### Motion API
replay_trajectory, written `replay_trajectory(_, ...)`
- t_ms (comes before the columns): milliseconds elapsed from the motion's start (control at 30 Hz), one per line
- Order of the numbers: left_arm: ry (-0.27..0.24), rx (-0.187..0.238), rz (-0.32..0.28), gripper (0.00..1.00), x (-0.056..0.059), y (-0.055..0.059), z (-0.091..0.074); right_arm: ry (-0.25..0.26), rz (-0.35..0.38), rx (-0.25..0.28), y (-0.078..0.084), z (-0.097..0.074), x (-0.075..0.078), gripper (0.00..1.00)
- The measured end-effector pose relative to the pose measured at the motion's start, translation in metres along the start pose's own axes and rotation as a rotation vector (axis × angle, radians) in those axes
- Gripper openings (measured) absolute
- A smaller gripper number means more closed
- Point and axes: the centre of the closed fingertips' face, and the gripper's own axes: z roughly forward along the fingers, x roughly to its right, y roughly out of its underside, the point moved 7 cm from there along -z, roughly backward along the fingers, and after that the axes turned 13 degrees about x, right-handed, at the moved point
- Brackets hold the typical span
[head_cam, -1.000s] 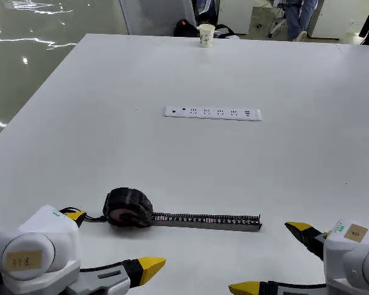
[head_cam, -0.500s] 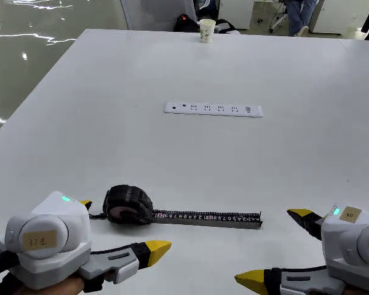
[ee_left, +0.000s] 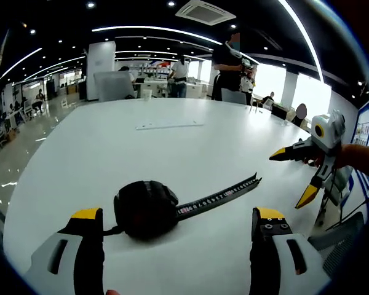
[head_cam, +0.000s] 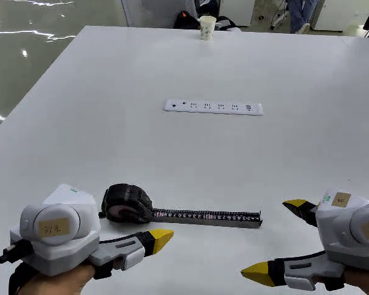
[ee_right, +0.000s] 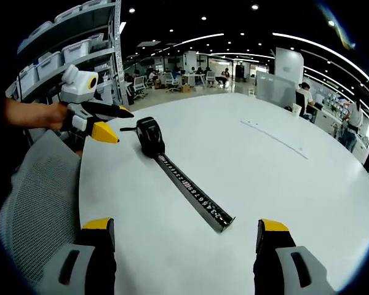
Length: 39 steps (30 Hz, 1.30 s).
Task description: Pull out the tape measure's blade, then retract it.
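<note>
**Tape measure on table, blade out; both grippers free**

Left gripper [ee_right: 118,124]: jaws spread wide, nothing between the pads. The tape measure [head_cam: 126,204] lies on the white table [head_cam: 172,153] just ahead of this gripper. In the left gripper view its black case [ee_left: 146,208] sits between the lines of the two yellow-tipped jaws but beyond the tips – no contact seen. A thin black strap [ee_left: 111,232] runs from the case toward this gripper's left-hand jaw; whether it touches the tip cannot be told.

Blade [head_cam: 206,217]: drawn out of the case and lying flat on the table with its printed scale facing up. It runs away from the left gripper toward the right gripper [head_cam: 270,238].

Right gripper: jaws likewise wide apart and holding nothing. In the right gripper view the blade's free end lies ahead of the jaws, between their lines, clear of both tips. The case is at the far end of the blade from this gripper, near the left one.

Other items – a white power strip [head_cam: 213,107] lies well beyond both grippers on the table, and a paper cup [head_cam: 207,27] stands at the far edge.
</note>
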Motion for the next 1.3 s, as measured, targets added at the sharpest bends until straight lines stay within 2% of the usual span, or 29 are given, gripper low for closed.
replay_trajectory(167,-0.012,-0.006,-0.002,0.97,-0.001,0.002,0.003,-0.044,-0.028,-0.025,0.002,0.006,0.001,0.92)
replay_trajectory(600,-0.042,-0.016,-0.004,0.95,-0.007,0.004,0.015,-0.109,-0.086,-0.06,0.002,0.016,0.015,0.83)
replay_trajectory(1300,-0.103,-0.044,-0.036,0.76,-0.017,0.011,0.03,-0.2,-0.181,-0.115,0.005,0.026,0.04,0.55)
